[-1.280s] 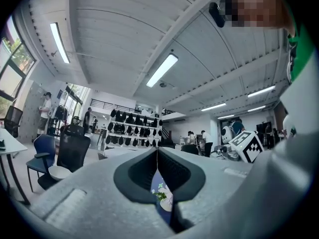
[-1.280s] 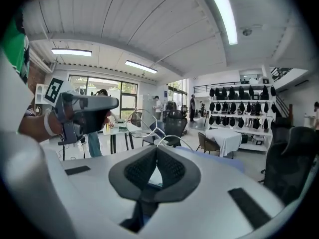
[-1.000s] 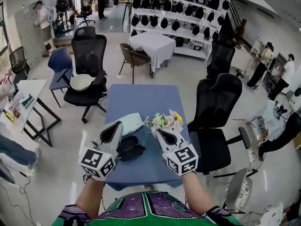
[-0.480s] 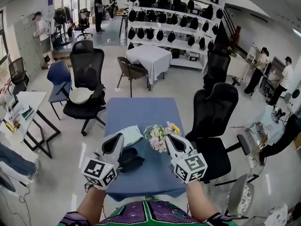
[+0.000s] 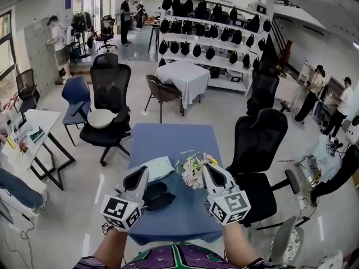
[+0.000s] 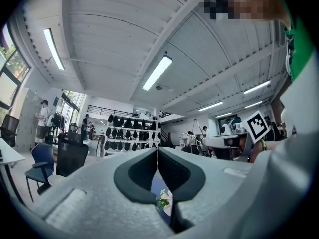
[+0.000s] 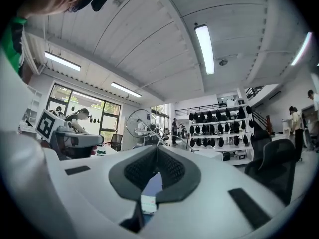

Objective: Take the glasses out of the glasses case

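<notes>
The black glasses case lies on the blue table near its front left. No glasses show, and I cannot tell if the case is open. My left gripper hovers just left of the case, partly covering it. Its jaws are shut and hold nothing, with the tips meeting in the left gripper view. My right gripper hangs over the table's right front, beside the flowers. It is also shut and empty, and its jaws meet in the right gripper view.
A small bunch of flowers and a pale folded cloth lie just beyond the case. Black office chairs stand right and left of the table. A white-clothed table and shelves of dark bags stand farther back.
The head view has tilted up, so the table and both grippers sit lower in the picture. Both grippers stay shut and keep their places beside the case.
</notes>
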